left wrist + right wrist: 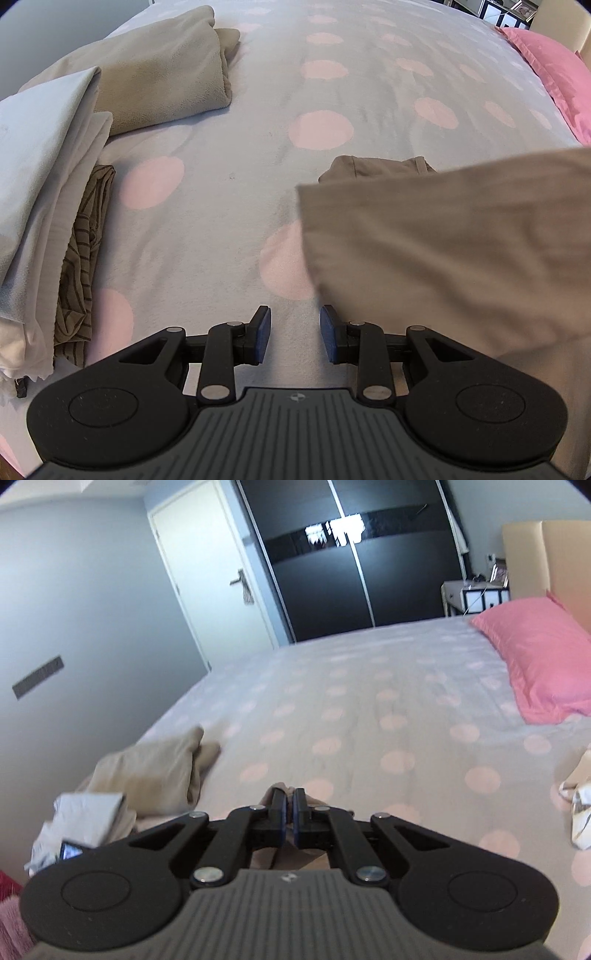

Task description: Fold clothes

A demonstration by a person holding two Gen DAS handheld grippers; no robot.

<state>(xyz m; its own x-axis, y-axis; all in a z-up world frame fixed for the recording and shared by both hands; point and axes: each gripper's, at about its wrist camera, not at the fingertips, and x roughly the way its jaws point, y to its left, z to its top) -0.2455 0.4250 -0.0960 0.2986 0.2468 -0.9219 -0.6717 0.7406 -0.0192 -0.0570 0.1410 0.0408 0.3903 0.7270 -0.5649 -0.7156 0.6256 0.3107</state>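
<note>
Two jaws hide pinched tan cloth (280, 788), blurred

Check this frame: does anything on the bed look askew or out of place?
Nothing stands out. The beige garment hangs mid-fold from the right tool; the left tool is open, and folded pieces lie at the bedspread edge.
</note>
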